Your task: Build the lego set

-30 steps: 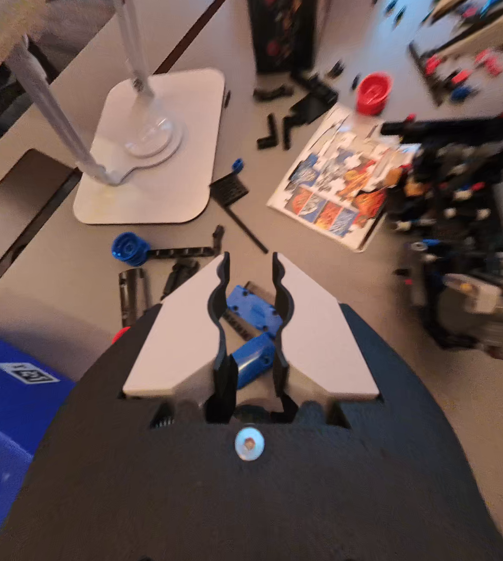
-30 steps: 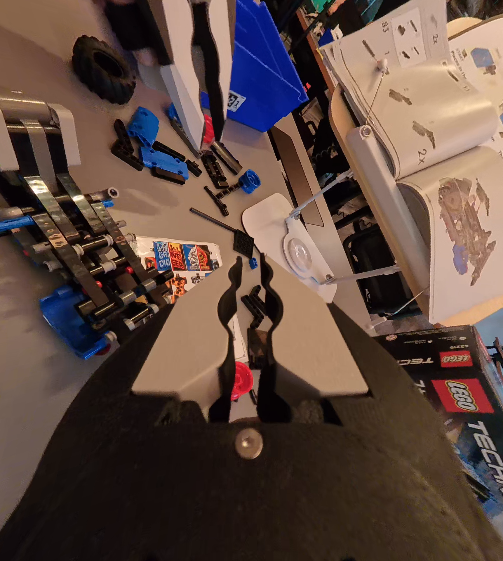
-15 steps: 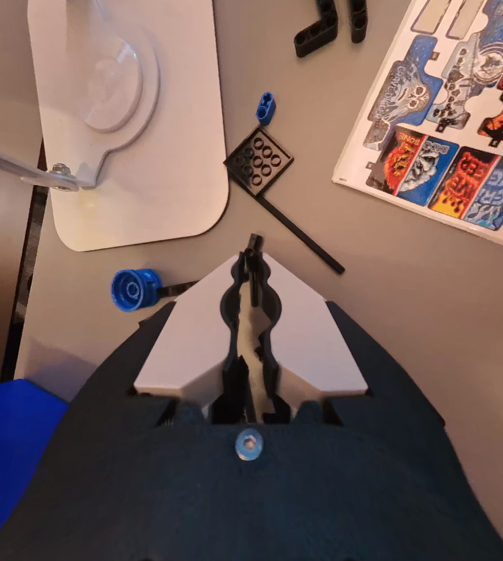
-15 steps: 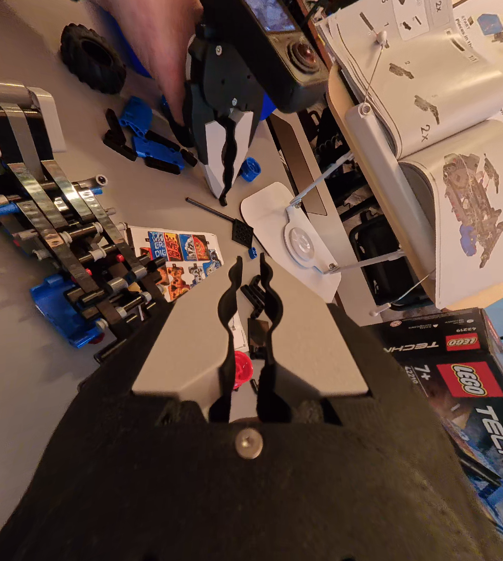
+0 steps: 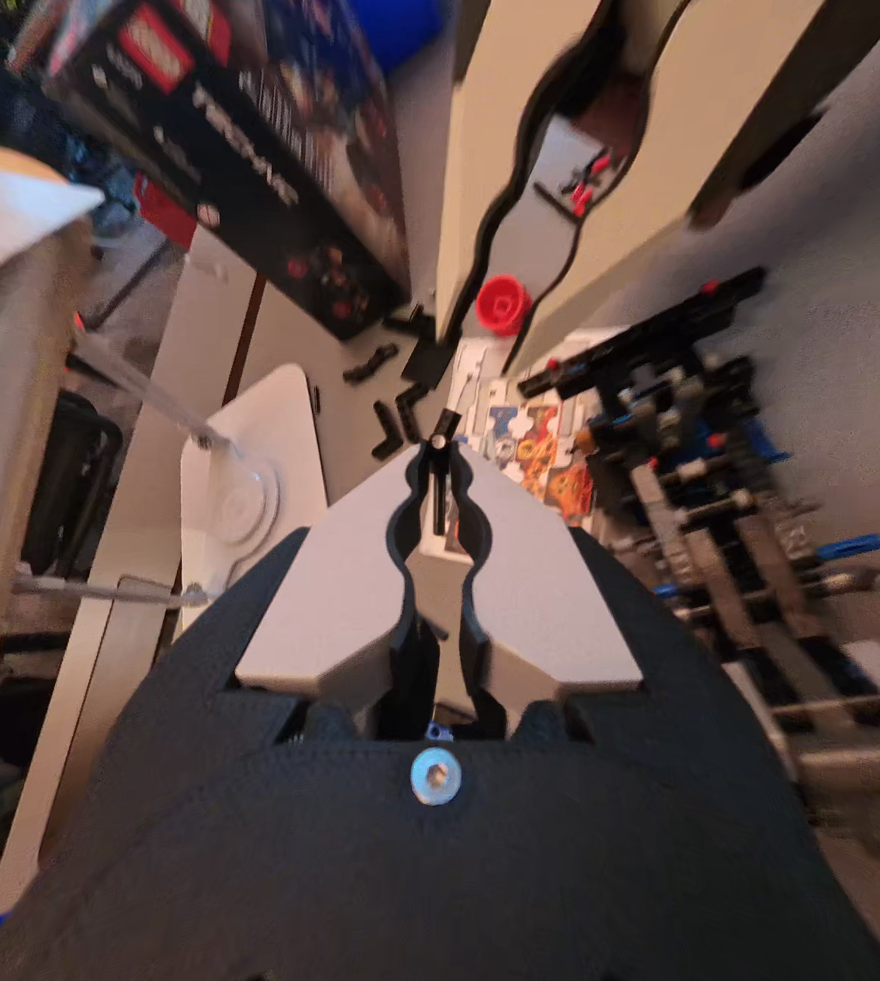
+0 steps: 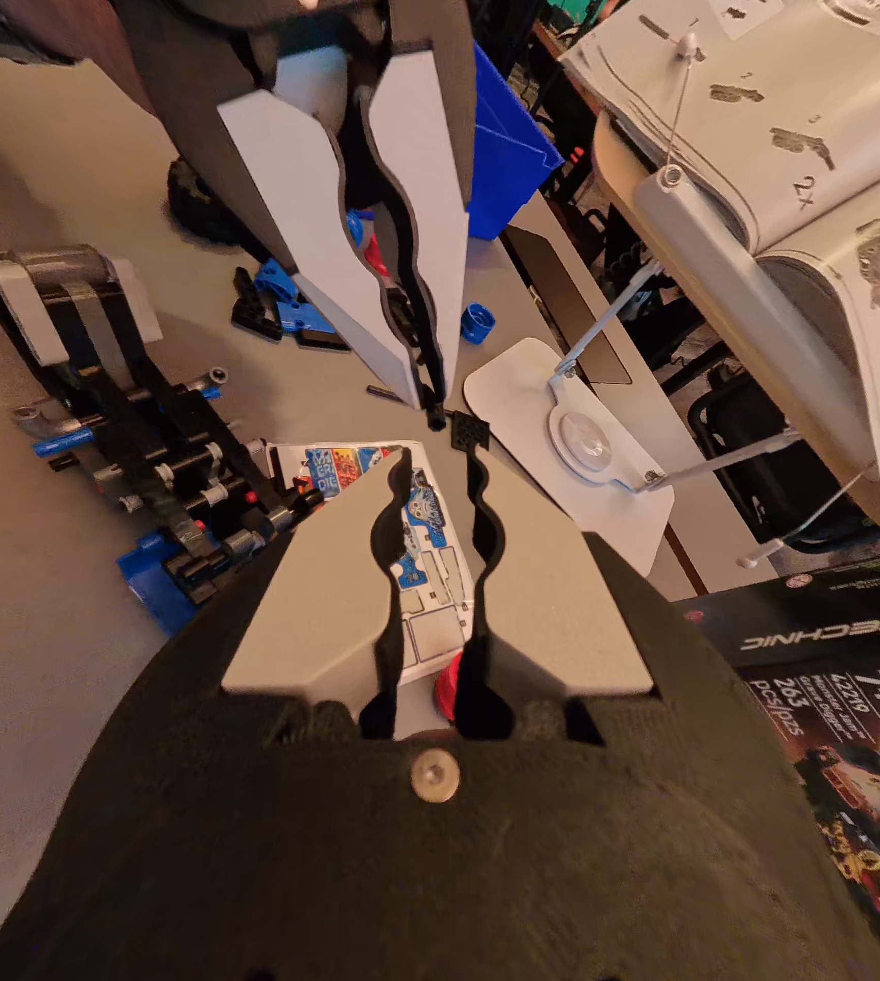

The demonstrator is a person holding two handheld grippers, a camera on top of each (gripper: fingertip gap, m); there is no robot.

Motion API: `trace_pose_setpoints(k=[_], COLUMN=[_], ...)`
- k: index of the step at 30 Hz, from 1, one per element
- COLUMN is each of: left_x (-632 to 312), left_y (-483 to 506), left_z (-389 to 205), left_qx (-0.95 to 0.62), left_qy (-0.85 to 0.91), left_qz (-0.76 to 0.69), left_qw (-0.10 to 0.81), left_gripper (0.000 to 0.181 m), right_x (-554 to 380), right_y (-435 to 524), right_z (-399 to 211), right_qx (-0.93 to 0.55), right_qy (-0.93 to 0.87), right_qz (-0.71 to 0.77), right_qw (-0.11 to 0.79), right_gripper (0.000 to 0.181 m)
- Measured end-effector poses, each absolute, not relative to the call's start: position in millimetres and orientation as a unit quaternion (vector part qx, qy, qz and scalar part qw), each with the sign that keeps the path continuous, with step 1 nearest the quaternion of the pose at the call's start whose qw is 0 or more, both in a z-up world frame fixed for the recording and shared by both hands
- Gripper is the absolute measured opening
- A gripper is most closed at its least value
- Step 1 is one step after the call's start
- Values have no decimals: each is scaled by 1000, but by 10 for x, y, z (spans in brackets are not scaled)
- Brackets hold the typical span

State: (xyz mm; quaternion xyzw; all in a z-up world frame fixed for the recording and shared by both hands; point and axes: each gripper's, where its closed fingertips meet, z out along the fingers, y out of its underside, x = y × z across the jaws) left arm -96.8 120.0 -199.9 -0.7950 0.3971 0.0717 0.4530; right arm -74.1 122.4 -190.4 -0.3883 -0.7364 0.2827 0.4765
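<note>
My left gripper [image 5: 438,451] is shut on a thin black rod piece [image 5: 437,493], held above the table. In the right wrist view, the left gripper [image 6: 431,401] comes down from the top with the rod's end [image 6: 435,420] poking past its tips. My right gripper [image 6: 438,454] is open and empty, tips a short way from that rod end. It also shows at the top of the left wrist view [image 5: 480,350]. The part-built black, grey and blue model [image 6: 161,451] lies on the table to the side, also seen in the left wrist view [image 5: 692,478].
A sticker sheet [image 6: 363,467], a black square plate [image 6: 469,430], a red hub [image 5: 504,305], a blue hub [image 6: 477,321] and loose black and blue pieces [image 6: 278,313] lie on the table. A white stand base [image 6: 559,440] holds the instruction booklet [image 6: 745,106]. The set box [image 6: 825,690] and a blue bin [image 6: 506,159] flank the area. Only a small space, under 4 cm, lies between the two pairs of fingers. The black square plate [image 6: 469,430] is about 15 cm from both grippers' fingertips.
My left gripper closed on the black rod piece beside the blue hub, lifted it off the table and swung up to face the right gripper. The right gripper's jaws stand slightly wider.
</note>
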Motion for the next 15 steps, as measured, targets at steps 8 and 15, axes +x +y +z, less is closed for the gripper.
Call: trace_pose_setpoints(k=[8, 15], left_x=[-677, -672], left_y=[1158, 1140], left_z=[-1877, -1831], left_qx=[-777, -772], left_qy=[422, 410], left_qz=[93, 100], left_qw=[458, 476], left_gripper=[5, 5], right_x=[-713, -712], right_y=[1112, 1098], right_z=[-1859, -1828], right_qx=[-370, -382], right_qy=[-744, -737], right_qz=[279, 292], right_qw=[480, 476], right_gripper=[8, 8])
